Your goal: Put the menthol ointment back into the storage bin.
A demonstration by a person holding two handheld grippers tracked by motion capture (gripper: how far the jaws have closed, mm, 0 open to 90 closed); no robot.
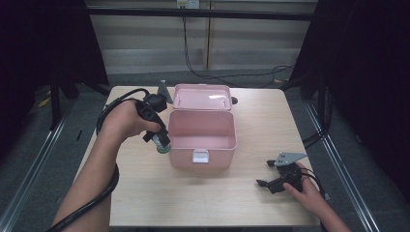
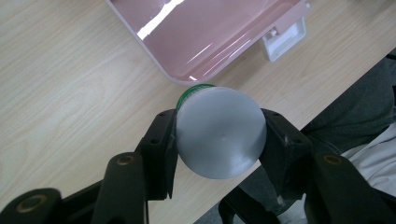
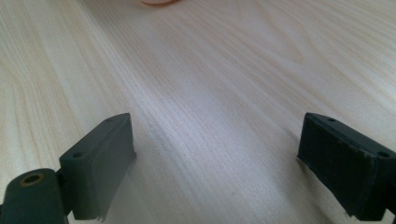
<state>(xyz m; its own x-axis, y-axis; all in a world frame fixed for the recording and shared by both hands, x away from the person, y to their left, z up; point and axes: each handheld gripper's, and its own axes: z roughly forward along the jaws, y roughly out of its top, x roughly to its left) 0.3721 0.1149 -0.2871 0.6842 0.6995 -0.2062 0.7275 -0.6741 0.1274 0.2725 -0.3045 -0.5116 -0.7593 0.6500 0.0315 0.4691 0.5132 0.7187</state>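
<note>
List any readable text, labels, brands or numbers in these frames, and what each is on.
None readable.
Bottle held in the left tool: plain grey cap, green band below it, no print showing.
Pink box and its white latch: no lettering visible.
Right tool, open on the table: no markings.
Wall fitting at top of high view: too small to read.

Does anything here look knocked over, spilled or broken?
Nothing stands out. The pink box sits upright on the table with its lid open, and looks empty. The left gripper holds a small bottle beside the box. The right gripper rests open.
</note>
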